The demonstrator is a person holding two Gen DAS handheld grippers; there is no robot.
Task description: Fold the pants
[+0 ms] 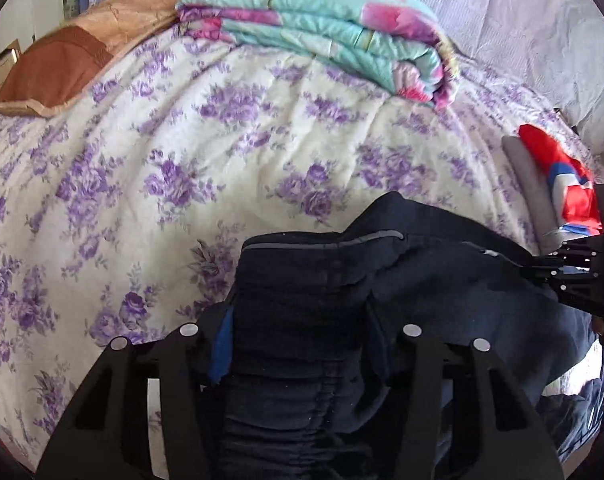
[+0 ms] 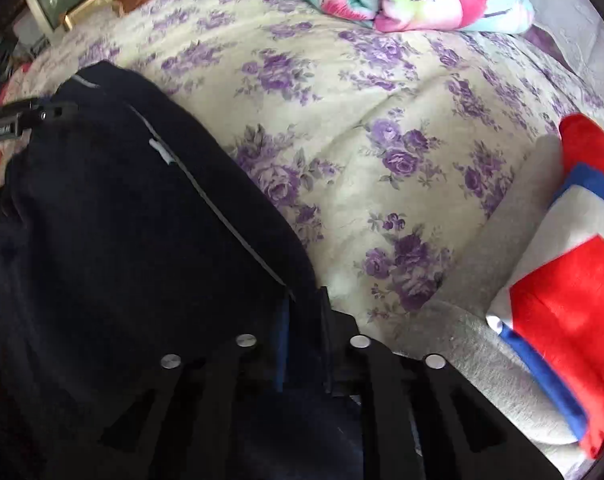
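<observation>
Dark navy pants with a gathered elastic waistband lie bunched at the near edge of the floral bed cover. My left gripper points down over the waistband, and the thick bunch fills the gap between its fingers, pressed by both pads. In the right wrist view the pants spread to the left, a grey piping line running along them. My right gripper is nearly closed, pinching the pants' edge. The right gripper also shows at the right edge of the left wrist view, and the left gripper at the far left of the right one.
A folded teal and pink quilt and a brown pillow lie at the back of the bed. A folded red, white and blue garment rests on a grey one at the right.
</observation>
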